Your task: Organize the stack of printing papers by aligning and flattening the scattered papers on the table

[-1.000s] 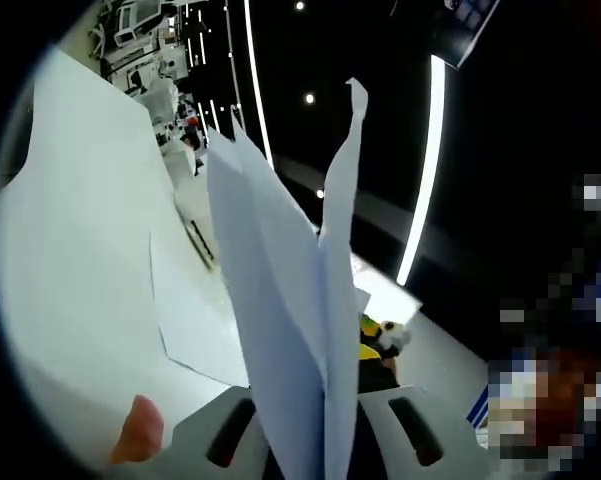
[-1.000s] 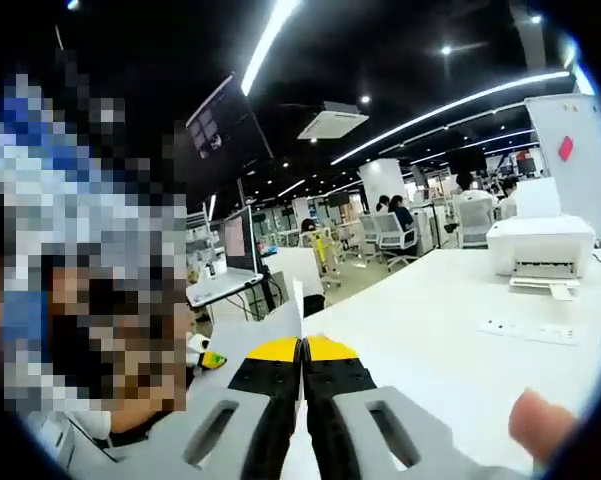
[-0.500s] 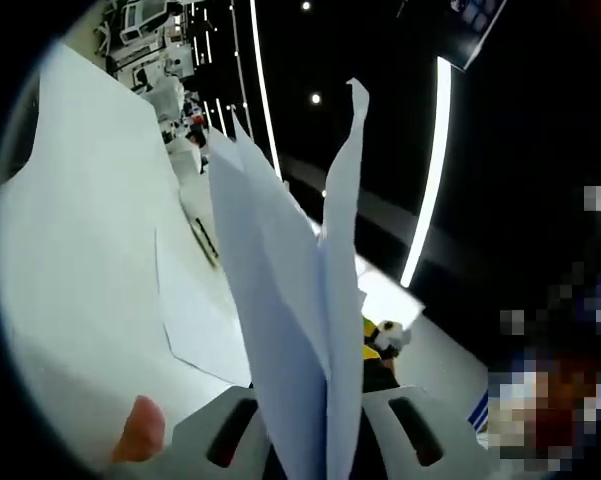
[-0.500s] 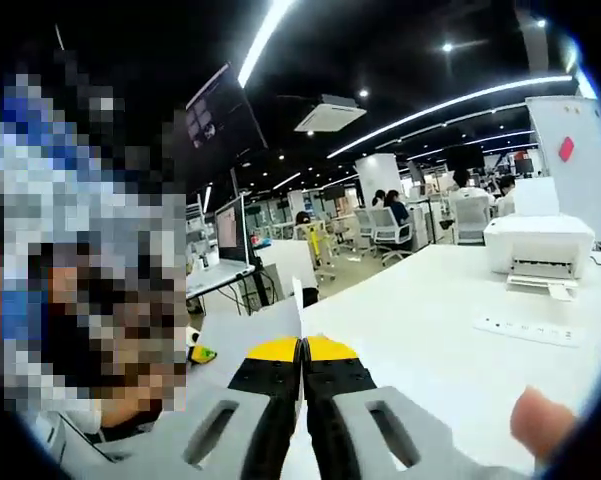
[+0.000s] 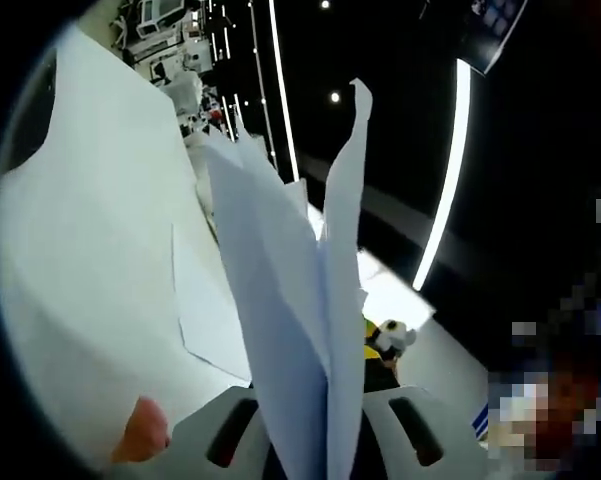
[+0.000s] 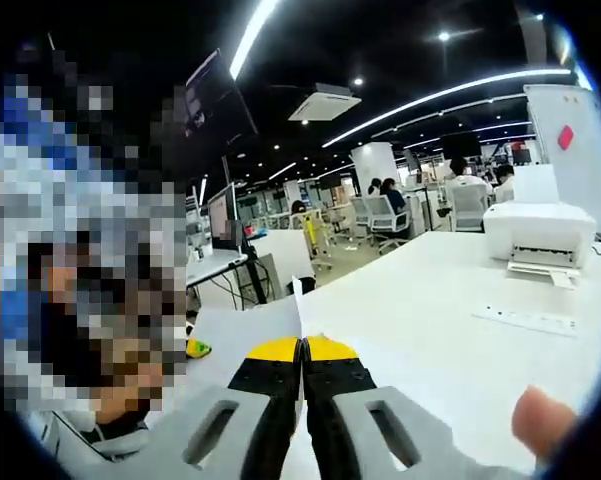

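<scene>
Left gripper view
- Left gripper (image 5: pixel 315 440): grey jaws rise from the bottom edge and are clamped on the papers.
- Papers (image 5: pixel 290 300): a bundle of white sheets stands on edge between the jaws; its upper edges fan apart, and one sheet curls to a point at the top.
- Table (image 5: pixel 70 260): white surface on the left side of the view.
- Loose sheet (image 5: pixel 205 320): lies flat on the table just beside the held bundle.
- Fingertip (image 5: pixel 140 432): visible at the lower left, beside the gripper body.
- Other gripper (image 5: pixel 380 340): yellow and black tip visible behind the bundle, to its right.

Right gripper view
- Right gripper (image 6: pixel 302 352): yellow-tipped black jaws are pressed together on a thin edge of paper.
- Paper edge (image 6: pixel 298 312): a narrow white strip stands up from between the jaw tips.
- Sheet (image 6: pixel 242 328): white expanse to the left of the jaws.
- Table (image 6: pixel 430 300): white, extending to the right.
- Printer (image 6: pixel 538 233): white, on the table at far right.
- Fingertip (image 6: pixel 545 422): at the lower right edge.
</scene>
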The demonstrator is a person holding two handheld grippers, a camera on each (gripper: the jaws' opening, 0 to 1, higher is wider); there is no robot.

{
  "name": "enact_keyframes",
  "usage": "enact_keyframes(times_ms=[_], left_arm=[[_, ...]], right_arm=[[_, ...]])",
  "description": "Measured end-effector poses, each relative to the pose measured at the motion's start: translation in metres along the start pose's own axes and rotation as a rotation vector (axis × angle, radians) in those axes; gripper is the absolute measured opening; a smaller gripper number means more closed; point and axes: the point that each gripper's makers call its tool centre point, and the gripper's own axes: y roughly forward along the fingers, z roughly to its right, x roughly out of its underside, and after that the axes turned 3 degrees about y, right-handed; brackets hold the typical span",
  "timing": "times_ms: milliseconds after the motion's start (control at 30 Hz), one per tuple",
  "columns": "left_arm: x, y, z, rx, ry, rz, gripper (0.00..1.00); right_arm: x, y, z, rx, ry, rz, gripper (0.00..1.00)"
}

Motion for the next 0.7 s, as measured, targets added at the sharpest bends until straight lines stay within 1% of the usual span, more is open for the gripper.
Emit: enact_keyframes(times_ms=[167, 267, 400, 533, 667, 700], left_arm=[[-0.0004, -0.0002, -0.0006, -0.002, -0.001, 0.001, 0.07], [-0.0009, -0.0004, -0.0014, -0.006, -0.006, 0.006, 0.09], [0.0028, 0.0, 0.0006, -0.007, -0.008, 0.004, 0.12], [0.0012, -0.0002, 0.0002, -0.006, -0.013, 0.006, 0.14], [0.004, 0.0, 0.0018, -0.007, -0.015, 0.006, 0.15], [0.0067, 0.0002, 0.0032, -0.007, -0.015, 0.007, 0.15]], right_arm=[[-0.001, -0.0012, -0.0005, -0.005, 0.009, 0.005, 0.0], [0.0017, -0.0018, -0.0029, -0.008, 0.013, 0.002, 0.0], [0.0026, -0.002, -0.0022, -0.011, 0.021, 0.0, 0.0], [0.0024, -0.0012, -0.0006, -0.01, 0.025, -0.002, 0.0], [0.0013, 0.0013, -0.001, -0.014, 0.027, 0.0, 0.0], [0.0, 0.0021, -0.0005, -0.013, 0.026, 0.001, 0.0]])
